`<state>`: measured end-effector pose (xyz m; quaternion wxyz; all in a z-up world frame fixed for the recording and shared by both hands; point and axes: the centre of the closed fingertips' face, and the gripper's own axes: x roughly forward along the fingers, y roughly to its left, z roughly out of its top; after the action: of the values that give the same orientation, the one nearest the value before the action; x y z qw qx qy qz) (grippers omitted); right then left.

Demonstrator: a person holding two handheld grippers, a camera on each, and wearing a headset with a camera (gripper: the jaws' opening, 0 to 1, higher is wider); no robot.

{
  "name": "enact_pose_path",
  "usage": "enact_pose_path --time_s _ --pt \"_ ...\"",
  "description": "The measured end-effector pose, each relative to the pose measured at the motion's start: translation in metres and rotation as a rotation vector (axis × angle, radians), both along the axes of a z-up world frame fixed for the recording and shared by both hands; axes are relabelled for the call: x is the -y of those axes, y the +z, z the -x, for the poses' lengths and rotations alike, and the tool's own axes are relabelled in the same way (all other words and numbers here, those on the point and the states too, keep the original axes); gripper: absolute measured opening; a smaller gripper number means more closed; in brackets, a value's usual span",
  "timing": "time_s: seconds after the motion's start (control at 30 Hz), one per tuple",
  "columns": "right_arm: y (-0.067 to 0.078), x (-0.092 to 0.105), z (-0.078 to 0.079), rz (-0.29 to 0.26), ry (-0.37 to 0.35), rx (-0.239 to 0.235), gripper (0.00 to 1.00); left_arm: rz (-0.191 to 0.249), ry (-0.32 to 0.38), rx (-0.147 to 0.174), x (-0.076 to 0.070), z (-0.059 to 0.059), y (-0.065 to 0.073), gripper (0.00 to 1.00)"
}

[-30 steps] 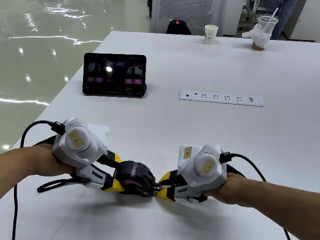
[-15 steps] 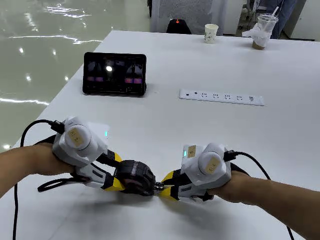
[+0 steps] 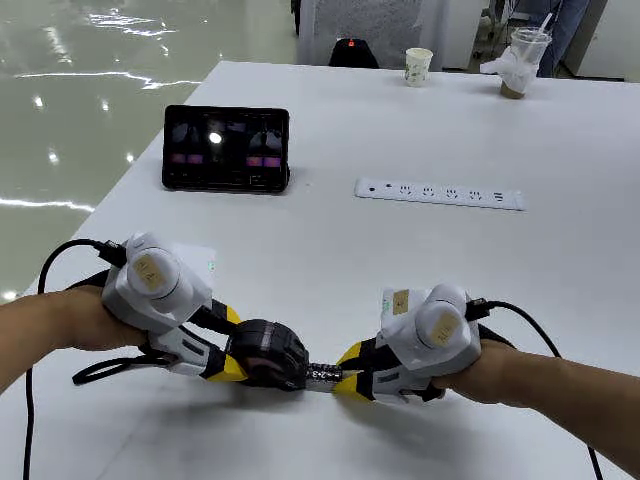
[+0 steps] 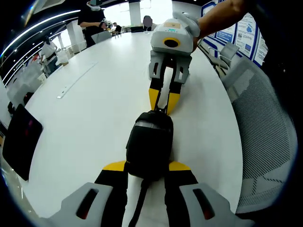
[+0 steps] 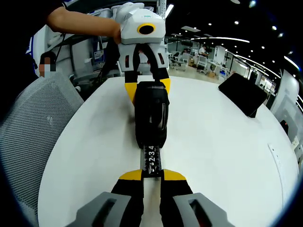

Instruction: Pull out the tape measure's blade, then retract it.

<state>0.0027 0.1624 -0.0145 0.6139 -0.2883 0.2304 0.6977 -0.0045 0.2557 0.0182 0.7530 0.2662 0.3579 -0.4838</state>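
A black tape measure [image 3: 268,354] lies on the white table [image 3: 400,270] near its front edge. My left gripper [image 3: 228,356] is shut on the tape measure's case [image 4: 149,142] from the left. The right gripper [image 3: 349,370] is shut on the end of the blade [image 5: 152,160], a short numbered stretch of which shows between case and jaws [image 3: 323,374]. In the right gripper view the case [image 5: 151,113] lies straight ahead with my left gripper [image 5: 144,87] behind it. In the left gripper view the right gripper [image 4: 162,101] faces me beyond the case.
A dark tablet [image 3: 226,148] stands at the back left. A white power strip [image 3: 439,193] lies mid-table. A paper cup [image 3: 419,66] and a plastic cup [image 3: 522,60] stand at the far edge. A mesh chair [image 5: 33,142] sits by the table. Cables trail from both grippers.
The right gripper has moved to the right, away from the case, and a short length of blade has come out. The left gripper and case stay put.
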Motion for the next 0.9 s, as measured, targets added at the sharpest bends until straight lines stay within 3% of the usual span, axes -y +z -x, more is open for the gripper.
enact_pose_path --time_s 0.3,0.9 --pt "0.000 0.013 -0.002 0.005 -0.004 -0.004 0.09 0.003 0.003 -0.002 0.004 0.005 0.004 0.24" --pt "0.000 0.034 -0.002 0.006 -0.021 -0.020 0.09 0.016 0.018 -0.007 0.003 0.003 0.003 0.24"
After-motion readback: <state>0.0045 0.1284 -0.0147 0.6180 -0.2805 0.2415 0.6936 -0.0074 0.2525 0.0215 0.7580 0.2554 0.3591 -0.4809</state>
